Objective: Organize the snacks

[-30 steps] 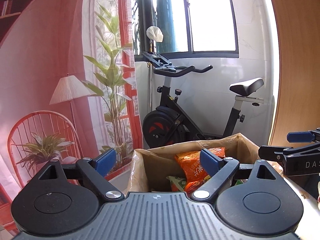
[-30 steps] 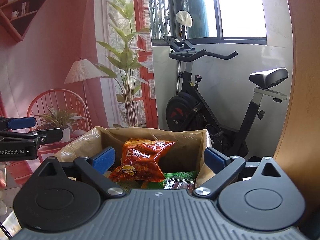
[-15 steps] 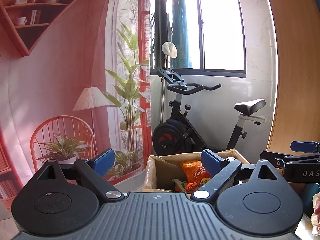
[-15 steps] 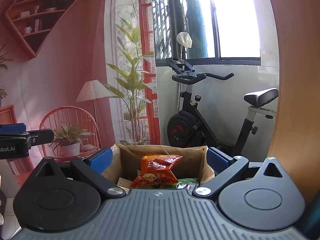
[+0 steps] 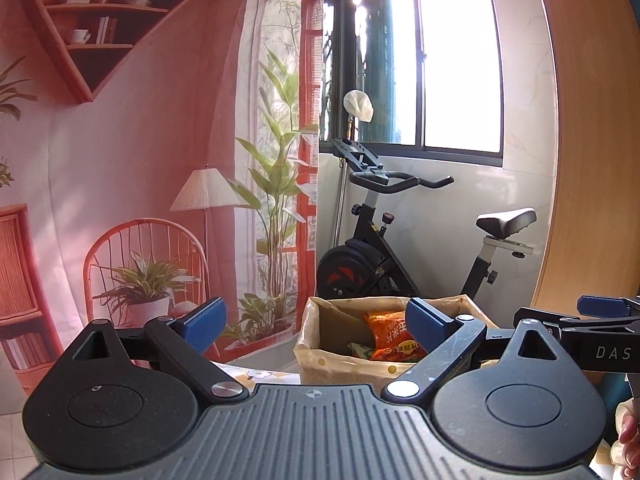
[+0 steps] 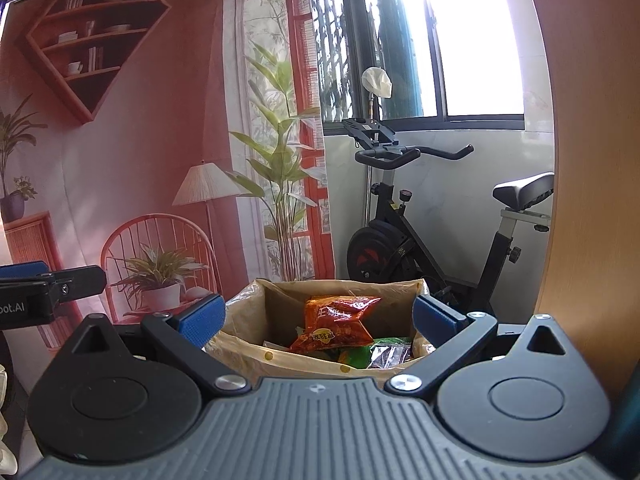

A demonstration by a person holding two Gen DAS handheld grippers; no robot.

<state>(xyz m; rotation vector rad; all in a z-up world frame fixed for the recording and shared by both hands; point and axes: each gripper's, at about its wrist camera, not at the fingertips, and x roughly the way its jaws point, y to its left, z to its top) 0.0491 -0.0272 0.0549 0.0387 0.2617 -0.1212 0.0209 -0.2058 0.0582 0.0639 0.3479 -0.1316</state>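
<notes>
An open cardboard box (image 5: pixel 320 344) with a plastic liner stands ahead of both grippers; it also shows in the right wrist view (image 6: pixel 256 344). Inside lie an orange snack bag (image 5: pixel 390 338), seen in the right wrist view as a red-orange bag (image 6: pixel 334 322), with a green packet (image 6: pixel 356 354) and a dark packet (image 6: pixel 388 356) beside it. My left gripper (image 5: pixel 316 326) is open and empty, short of the box. My right gripper (image 6: pixel 320 320) is open and empty, facing the box. Each gripper shows in the other's view: the right one (image 5: pixel 600 328) and the left one (image 6: pixel 44 286).
An exercise bike (image 6: pixel 420 232) stands behind the box under a window. A wooden panel (image 6: pixel 592 160) rises at the right. A printed backdrop (image 5: pixel 140 160) with chair, lamp and plants hangs at the left. A patterned tablecloth (image 5: pixel 260 374) shows under the box.
Both grippers have drawn back and up from the box, which now looks smaller and lower in both views. Both stay open and empty.
</notes>
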